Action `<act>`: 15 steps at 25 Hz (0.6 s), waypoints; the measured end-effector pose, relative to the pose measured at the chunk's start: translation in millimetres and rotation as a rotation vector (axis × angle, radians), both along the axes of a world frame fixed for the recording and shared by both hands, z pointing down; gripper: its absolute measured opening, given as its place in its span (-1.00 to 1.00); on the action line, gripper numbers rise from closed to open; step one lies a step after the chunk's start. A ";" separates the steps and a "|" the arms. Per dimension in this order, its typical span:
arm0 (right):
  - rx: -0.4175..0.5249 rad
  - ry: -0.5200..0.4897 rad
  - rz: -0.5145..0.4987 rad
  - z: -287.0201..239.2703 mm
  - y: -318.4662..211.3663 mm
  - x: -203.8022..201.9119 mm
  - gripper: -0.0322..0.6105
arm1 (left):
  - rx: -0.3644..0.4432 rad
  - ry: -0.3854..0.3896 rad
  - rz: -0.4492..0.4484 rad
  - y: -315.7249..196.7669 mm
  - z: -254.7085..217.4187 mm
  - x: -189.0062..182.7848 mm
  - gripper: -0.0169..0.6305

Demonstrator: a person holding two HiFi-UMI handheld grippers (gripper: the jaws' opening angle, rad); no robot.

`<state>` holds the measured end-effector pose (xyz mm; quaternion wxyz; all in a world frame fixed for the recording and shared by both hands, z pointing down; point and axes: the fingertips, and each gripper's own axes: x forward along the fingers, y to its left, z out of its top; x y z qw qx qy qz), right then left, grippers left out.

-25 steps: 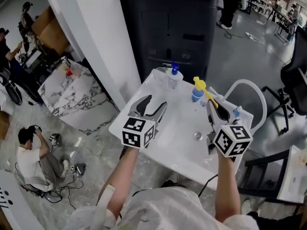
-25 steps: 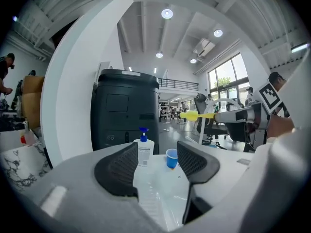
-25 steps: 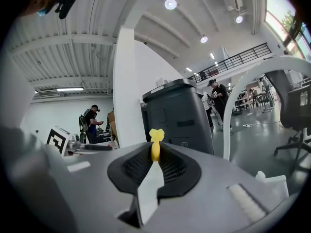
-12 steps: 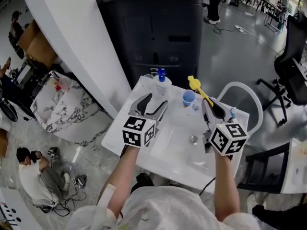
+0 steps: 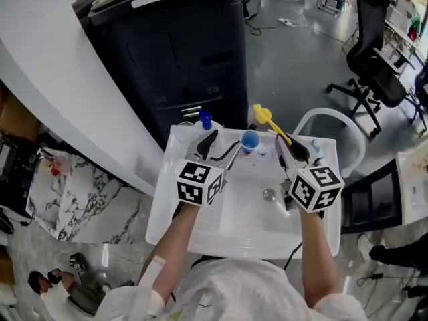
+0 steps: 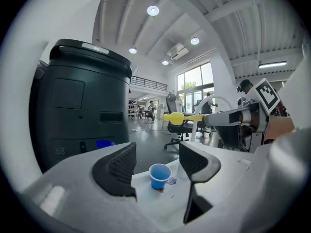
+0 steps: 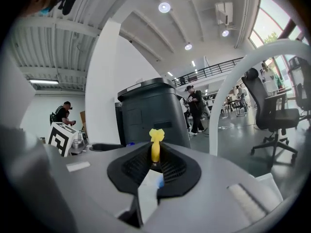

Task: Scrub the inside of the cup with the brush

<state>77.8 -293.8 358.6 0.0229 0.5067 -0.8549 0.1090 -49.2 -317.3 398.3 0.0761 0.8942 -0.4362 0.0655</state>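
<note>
A small blue cup point(image 5: 249, 140) point(image 6: 159, 176) stands upright at the back of the white sink basin point(image 5: 247, 212). My left gripper point(image 5: 221, 149) point(image 6: 156, 157) is just left of the cup. Its jaws are opening and nothing is between them; the cup stands a little ahead of the fingertips. My right gripper point(image 5: 289, 149) point(image 7: 155, 154) is shut on the handle of a yellow brush point(image 5: 266, 119) point(image 7: 156, 137) point(image 6: 181, 117). The brush head points up and away, over the sink's back edge, to the right of the cup.
A tall black bin point(image 5: 174, 52) point(image 6: 77, 96) stands right behind the sink. A bottle with a blue cap point(image 5: 205, 120) is at the back left corner. The drain point(image 5: 269, 194) lies mid-basin. A white chair point(image 5: 334, 129) and a black office chair point(image 5: 371, 52) are at the right.
The head view has swung, so the sink sits lower and more centred. My left gripper has come closer to the blue cup. The right gripper still holds the brush.
</note>
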 end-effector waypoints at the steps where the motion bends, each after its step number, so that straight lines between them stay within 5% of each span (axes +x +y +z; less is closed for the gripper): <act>1: 0.001 0.003 0.017 -0.2 -0.9 0.1 -0.79 | 0.000 0.001 0.024 -2.9 0.5 2.7 -0.08; 15: 0.014 0.038 0.103 -4.6 -2.5 3.2 -0.79 | -0.005 0.014 0.221 -15.4 26.1 38.1 0.06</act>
